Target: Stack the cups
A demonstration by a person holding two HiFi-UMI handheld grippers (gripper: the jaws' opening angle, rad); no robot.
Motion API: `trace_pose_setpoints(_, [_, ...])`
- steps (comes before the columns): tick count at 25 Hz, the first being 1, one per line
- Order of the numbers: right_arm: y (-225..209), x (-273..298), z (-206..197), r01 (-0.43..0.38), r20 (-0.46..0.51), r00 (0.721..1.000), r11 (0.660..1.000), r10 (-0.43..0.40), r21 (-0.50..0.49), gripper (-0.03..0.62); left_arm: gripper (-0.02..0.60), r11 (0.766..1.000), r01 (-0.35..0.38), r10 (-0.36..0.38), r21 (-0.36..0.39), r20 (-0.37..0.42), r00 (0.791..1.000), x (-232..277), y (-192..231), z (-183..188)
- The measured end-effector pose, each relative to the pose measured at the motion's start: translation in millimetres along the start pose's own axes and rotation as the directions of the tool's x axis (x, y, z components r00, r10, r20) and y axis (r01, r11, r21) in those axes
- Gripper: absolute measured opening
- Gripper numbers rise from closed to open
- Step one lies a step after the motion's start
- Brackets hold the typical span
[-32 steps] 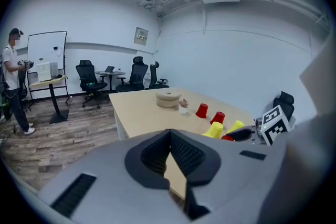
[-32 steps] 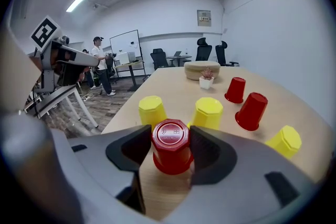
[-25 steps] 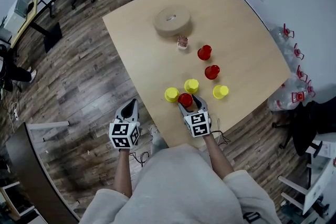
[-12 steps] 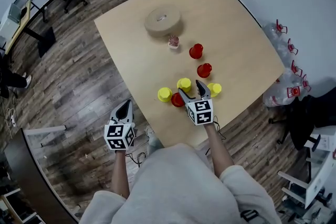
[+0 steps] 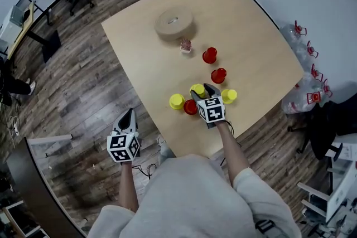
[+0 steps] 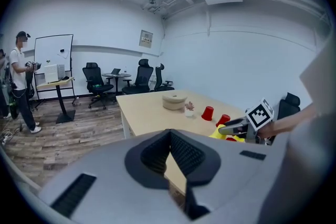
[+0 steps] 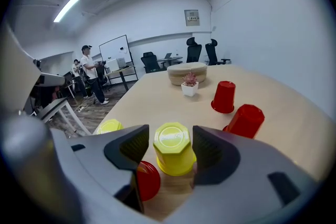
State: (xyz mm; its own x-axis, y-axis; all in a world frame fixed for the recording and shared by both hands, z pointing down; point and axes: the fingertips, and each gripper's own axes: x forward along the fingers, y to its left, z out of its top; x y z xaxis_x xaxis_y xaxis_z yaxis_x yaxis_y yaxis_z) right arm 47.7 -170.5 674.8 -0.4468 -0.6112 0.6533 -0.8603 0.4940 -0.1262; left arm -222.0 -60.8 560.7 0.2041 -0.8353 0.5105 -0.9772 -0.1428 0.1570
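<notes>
From the head view, the right gripper (image 5: 202, 90) reaches over the table's (image 5: 139, 36) near edge, jaws around the middle yellow cup (image 5: 197, 88), while the left gripper (image 5: 127, 115) hangs beyond the left edge. In the left gripper view, its jaws sit together, empty. In the right gripper view, the jaws have just been closing and clamp the upturned middle yellow cup (image 7: 171, 140), with a red cup (image 7: 148, 180) beside it.

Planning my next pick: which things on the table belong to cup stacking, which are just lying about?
Job: three yellow plastic cups, one in the right tongs; three red plastic cups.
Lying about: round tan cardboard roll; small plant in white pot.
</notes>
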Motion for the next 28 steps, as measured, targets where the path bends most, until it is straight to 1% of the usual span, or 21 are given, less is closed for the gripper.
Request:
trace_pose_setpoints(3, [-2, 5, -5, -0.004, -0.030, 1.000, 1.000, 0.003, -0.020, 0.238, 0.011, 1.000, -0.013, 0.013, -0.005, 0.008, 1.000, -1, 5, 3])
trace_pose_setpoints(5, [-2, 4, -3, -0.005, -0.026, 1.000, 1.000, 0.004, -0.025, 0.236, 0.011, 1.000, -0.016, 0.016, -0.006, 0.011, 1.000, -2, 8, 5])
trace_pose_setpoints(10, [-6, -26, 21, 0.009, 0.080, 0.997, 0.999, -0.005, -0.044, 0.236, 0.011, 1.000, 0.008, -0.008, 0.006, 0.011, 1.000, 3, 0, 7])
trace_pose_setpoints(15, [-7, -78, 43, 0.039, 0.202, 0.979, 0.998, -0.029, -0.046, 0.235, 0.011, 0.998, 0.064, -0.064, 0.025, -0.003, 0.998, 17, -24, 6])
trace_pose_setpoints(19, [4, -113, 47, 0.062, 0.258, 0.965, 0.997, -0.046, -0.055, 0.235, 0.011, 0.993, 0.114, -0.113, 0.042, -0.014, 0.993, 29, -44, 6])
trace_pose_setpoints(23, [10, -131, 34, 0.084, 0.255, 0.965, 0.995, -0.068, -0.052, 0.235, 0.011, 0.985, 0.163, -0.161, 0.060, -0.027, 0.987, 40, -67, 6])
trace_pose_setpoints(26, [9, -131, 13, 0.092, 0.216, 0.973, 0.995, -0.082, -0.040, 0.235, 0.011, 0.978, 0.193, -0.191, 0.074, -0.035, 0.981, 44, -82, 7])
trace_pose_setpoints(28, [7, -123, -6, 0.091, 0.172, 0.981, 0.995, -0.085, -0.030, 0.235, 0.011, 0.976, 0.204, -0.201, 0.081, -0.039, 0.979, 46, -88, 7])
